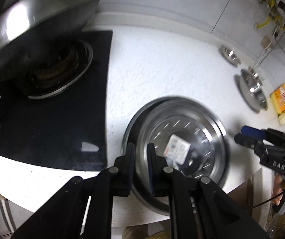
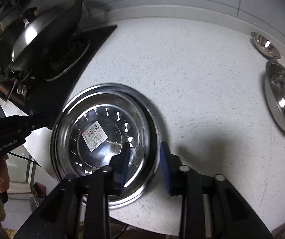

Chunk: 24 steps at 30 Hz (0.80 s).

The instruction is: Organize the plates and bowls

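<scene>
A steel plate with a barcode sticker (image 1: pixel 180 139) (image 2: pixel 104 137) lies stacked on a second steel plate (image 1: pixel 128 127) (image 2: pixel 152 107) near the counter's front edge. My left gripper (image 1: pixel 141 151) straddles the top plate's near-left rim with a narrow gap; whether it grips is unclear. My right gripper (image 2: pixel 145 151) is open, its fingers on either side of the stack's right rim. A larger steel bowl (image 1: pixel 252 91) (image 2: pixel 283 99) and a small steel bowl (image 1: pixel 229 54) (image 2: pixel 264 44) sit at the far right.
A black gas hob (image 1: pixel 48 107) (image 2: pixel 66 59) with a lidded wok (image 1: pixel 36 20) (image 2: pixel 44 27) lies to the left. A yellow packet (image 1: pixel 282 97) lies at the right. The white wall backsplash (image 2: pixel 162 4) bounds the speckled counter (image 2: pixel 182 63).
</scene>
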Each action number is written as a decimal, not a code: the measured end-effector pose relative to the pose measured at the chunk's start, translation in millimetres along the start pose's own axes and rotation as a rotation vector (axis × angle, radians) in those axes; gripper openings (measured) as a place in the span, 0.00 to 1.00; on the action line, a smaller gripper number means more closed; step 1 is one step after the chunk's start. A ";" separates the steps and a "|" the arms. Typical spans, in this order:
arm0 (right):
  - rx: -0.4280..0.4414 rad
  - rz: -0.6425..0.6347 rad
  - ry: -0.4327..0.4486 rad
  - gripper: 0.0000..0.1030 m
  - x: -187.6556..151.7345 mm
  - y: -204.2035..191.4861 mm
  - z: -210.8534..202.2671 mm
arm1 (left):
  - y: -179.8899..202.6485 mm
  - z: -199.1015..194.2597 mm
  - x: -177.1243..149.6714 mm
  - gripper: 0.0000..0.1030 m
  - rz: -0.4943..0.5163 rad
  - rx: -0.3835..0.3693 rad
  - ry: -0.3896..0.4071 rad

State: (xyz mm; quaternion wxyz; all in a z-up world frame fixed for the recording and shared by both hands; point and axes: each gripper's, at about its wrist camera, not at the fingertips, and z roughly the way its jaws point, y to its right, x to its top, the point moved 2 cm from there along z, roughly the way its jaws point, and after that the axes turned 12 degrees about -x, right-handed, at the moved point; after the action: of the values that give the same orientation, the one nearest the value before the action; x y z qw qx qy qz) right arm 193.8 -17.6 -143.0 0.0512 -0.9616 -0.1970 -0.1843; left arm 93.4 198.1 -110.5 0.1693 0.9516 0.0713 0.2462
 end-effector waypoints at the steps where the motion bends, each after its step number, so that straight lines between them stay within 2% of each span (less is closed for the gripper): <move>1: 0.000 0.005 0.015 0.39 -2.0 5.0 -6.4 | 6.6 -4.8 1.9 0.21 0.005 -0.004 0.021; 2: -0.003 0.011 0.035 0.44 -4.5 10.5 -13.9 | 12.3 -8.0 3.3 0.28 0.005 -0.016 0.035; 5: 0.000 0.035 0.082 0.52 -13.7 30.5 -34.6 | 39.5 -9.1 5.9 0.30 0.014 -0.069 0.044; 9: -0.031 0.083 0.110 0.54 -27.6 69.6 -51.9 | 83.8 7.2 6.9 0.30 0.045 -0.145 -0.002; 13: -0.081 0.160 0.127 0.57 -40.5 128.2 -66.9 | 140.5 36.1 17.0 0.30 0.090 -0.215 -0.057; 16: -0.137 0.230 0.130 0.62 -44.0 188.0 -75.4 | 180.8 61.9 35.4 0.31 0.104 -0.259 -0.083; 17: -0.147 0.248 0.129 0.62 -43.2 201.9 -76.5 | 192.3 72.4 43.8 0.36 0.096 -0.272 -0.092; 18: -0.156 0.265 0.124 0.63 -43.1 219.5 -77.5 | 202.9 83.8 52.6 0.48 0.082 -0.291 -0.103; 20: -0.160 0.300 0.115 0.66 -38.0 253.6 -75.3 | 220.1 104.8 68.5 0.59 0.053 -0.311 -0.118; 21: -0.155 0.313 0.108 0.67 -33.8 268.8 -72.5 | 230.9 119.8 80.3 0.60 0.047 -0.324 -0.126; 24: -0.159 0.341 0.076 0.69 -24.0 310.5 -57.5 | 250.4 157.9 108.7 0.61 0.032 -0.298 -0.137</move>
State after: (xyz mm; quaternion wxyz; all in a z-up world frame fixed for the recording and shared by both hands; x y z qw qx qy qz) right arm 277.5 -320.8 -106.7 0.0130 -0.9744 -0.0139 -0.2242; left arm 278.8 -56.9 -102.5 0.3092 0.9315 0.0070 0.1915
